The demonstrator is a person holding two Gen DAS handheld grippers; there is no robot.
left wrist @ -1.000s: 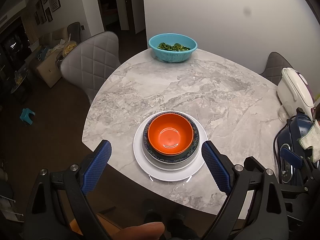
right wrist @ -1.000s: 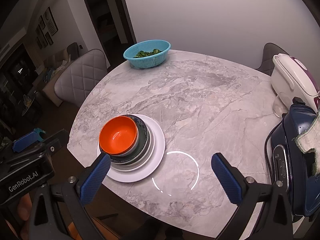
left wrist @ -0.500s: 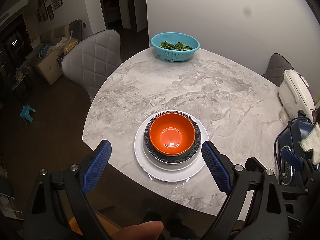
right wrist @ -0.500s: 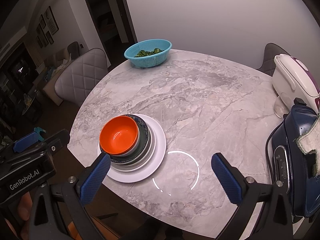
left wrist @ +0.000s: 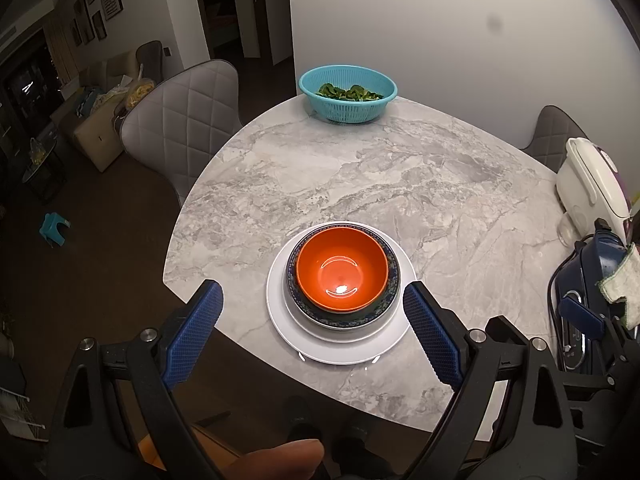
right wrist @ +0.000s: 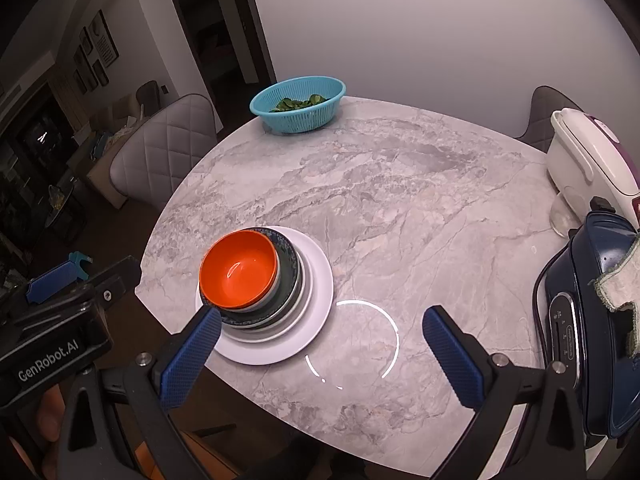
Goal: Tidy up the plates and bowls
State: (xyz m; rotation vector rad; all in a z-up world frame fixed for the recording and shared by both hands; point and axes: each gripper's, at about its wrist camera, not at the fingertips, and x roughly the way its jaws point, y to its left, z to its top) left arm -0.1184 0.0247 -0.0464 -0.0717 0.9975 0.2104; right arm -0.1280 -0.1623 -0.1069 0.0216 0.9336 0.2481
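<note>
Nothing has moved since the earlier frames; left gripper (left wrist: pixel 312 332) and right gripper (right wrist: pixel 320 354) both hover wide open, empty; orange bowl (left wrist: pixel 342 274) sits nested in the dark bowl (left wrist: pixel 390 300) on white plates (left wrist: pixel 340 350) at the table (left wrist: pixel 400 176) near edge; stack looks done (my read), so back off straight, no nudging; plate count under the bowls hard to tell.

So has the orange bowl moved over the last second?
No. The orange bowl sits nested in the same stack on the white plate, same spot near the table edge in both views.
</note>
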